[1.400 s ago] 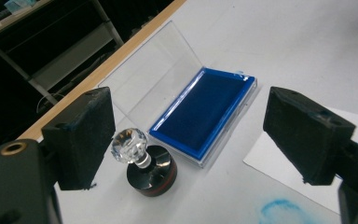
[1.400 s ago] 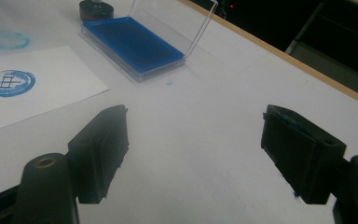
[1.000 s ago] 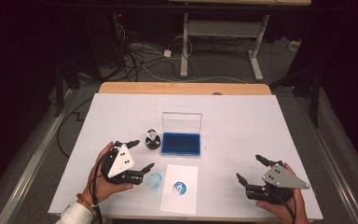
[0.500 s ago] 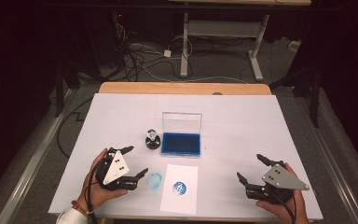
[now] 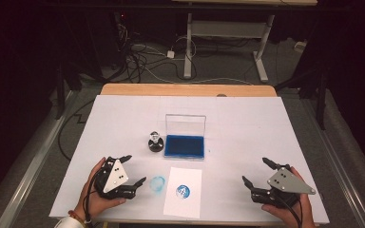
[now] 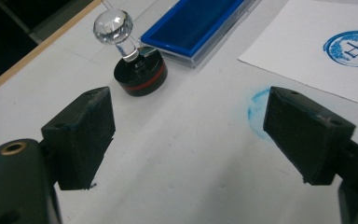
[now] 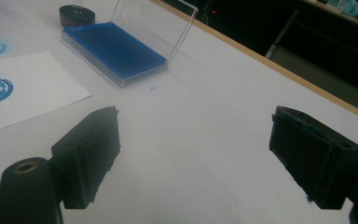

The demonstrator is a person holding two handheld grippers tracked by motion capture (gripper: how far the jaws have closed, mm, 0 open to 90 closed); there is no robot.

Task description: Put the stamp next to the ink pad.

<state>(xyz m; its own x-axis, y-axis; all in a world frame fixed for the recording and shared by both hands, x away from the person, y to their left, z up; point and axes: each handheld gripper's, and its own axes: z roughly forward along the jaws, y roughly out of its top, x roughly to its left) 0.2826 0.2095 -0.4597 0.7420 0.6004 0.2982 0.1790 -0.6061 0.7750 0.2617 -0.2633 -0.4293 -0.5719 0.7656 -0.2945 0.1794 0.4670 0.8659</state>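
**Stamp stands free, both grippers empty**

Stamp (image 5: pixel 156 142) w/ clear knob stands upright on table (image 5: pixel 266 123), just beside left edge of blue ink pad (image 5: pixel 185 146), whose clear lid is up. Left gripper (image 5: pixel 134 169) is nearer the person, apart from stamp, jaws wide, nothing between. Blue smudge (image 5: pixel 158 184) just off its right jaw. Paper (image 5: pixel 184 192) w/ blue print lies in front of pad. Right gripper (image 5: pixel 255 172) well apart at right, jaws spread, empty.
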